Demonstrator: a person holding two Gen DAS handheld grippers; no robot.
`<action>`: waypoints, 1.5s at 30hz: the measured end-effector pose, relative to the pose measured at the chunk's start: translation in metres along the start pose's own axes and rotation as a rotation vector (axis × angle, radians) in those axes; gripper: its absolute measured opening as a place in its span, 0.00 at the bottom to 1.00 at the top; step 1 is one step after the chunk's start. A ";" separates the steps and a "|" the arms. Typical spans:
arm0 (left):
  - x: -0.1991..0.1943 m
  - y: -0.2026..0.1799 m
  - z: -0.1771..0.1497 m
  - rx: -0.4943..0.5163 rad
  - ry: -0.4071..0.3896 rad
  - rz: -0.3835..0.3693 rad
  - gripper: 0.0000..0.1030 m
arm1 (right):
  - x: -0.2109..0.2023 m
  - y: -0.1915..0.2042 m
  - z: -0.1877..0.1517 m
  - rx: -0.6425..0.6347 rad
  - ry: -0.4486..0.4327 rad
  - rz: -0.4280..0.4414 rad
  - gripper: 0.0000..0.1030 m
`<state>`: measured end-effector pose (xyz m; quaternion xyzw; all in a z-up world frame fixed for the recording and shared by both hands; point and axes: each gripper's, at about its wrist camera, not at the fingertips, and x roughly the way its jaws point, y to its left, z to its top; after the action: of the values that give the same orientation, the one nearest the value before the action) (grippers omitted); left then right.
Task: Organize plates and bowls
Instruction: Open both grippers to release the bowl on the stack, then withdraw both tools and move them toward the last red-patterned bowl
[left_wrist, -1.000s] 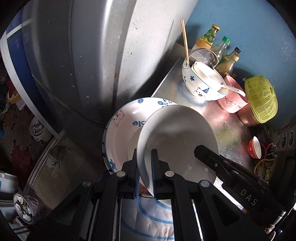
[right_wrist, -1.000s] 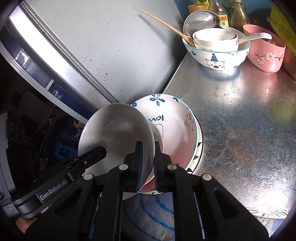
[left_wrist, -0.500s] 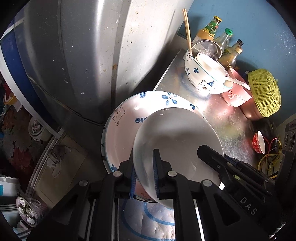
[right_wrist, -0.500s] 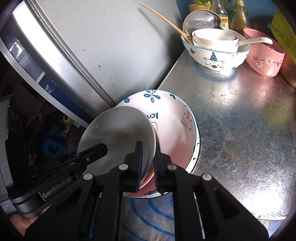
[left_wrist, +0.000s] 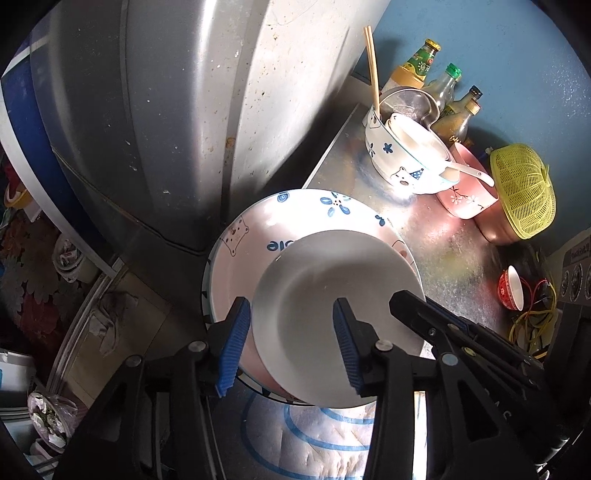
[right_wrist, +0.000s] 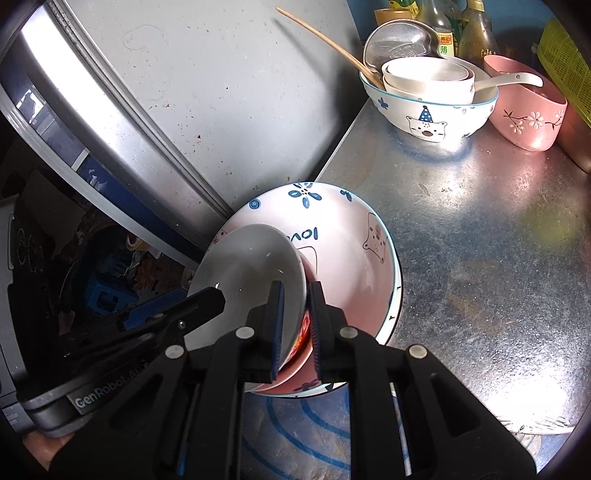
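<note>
- The left gripper (left_wrist: 291, 345) has its blue fingers (left_wrist: 232, 349) spread wide, either side of the white plate's near edge and not gripping it.
- The right gripper (right_wrist: 295, 325) has its fingers pressed together on the rim of the white plate (right_wrist: 251, 269), so it alone carries that plate, low in the middle of both views.
- Risk: held by one edge and tilted, the white plate could swing or slip out and chip the pink patterned plate (left_wrist: 295, 218) under it.
- Risk: that stack sits at the corner of the metal counter (right_wrist: 480, 240), overhanging the drop at lower left; a push could tip it off.
- Counted: one white plate, one pink patterned plate with at least one more rim beneath.
- In the upper right: one bear bowl (right_wrist: 428, 114) holding two white bowls, a spoon and chopsticks; one pink bowl (right_wrist: 528, 114); three bottles (left_wrist: 417, 66); one yellow basket (left_wrist: 524, 192); one small red bowl (left_wrist: 511, 288).
</note>
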<state>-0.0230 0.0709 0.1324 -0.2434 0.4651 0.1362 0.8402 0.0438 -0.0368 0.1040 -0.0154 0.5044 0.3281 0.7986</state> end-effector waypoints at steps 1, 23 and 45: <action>-0.002 0.000 0.001 0.002 -0.005 -0.002 0.46 | -0.001 0.000 0.001 0.003 -0.003 -0.001 0.15; -0.019 -0.004 0.001 -0.009 -0.049 0.025 0.93 | -0.041 -0.039 0.001 0.096 -0.094 -0.051 0.98; -0.021 -0.091 -0.007 0.141 -0.060 0.022 0.94 | -0.100 -0.107 -0.021 0.219 -0.179 -0.090 0.98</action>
<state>0.0016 -0.0098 0.1729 -0.1745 0.4506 0.1196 0.8673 0.0575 -0.1793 0.1426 0.0787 0.4628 0.2352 0.8511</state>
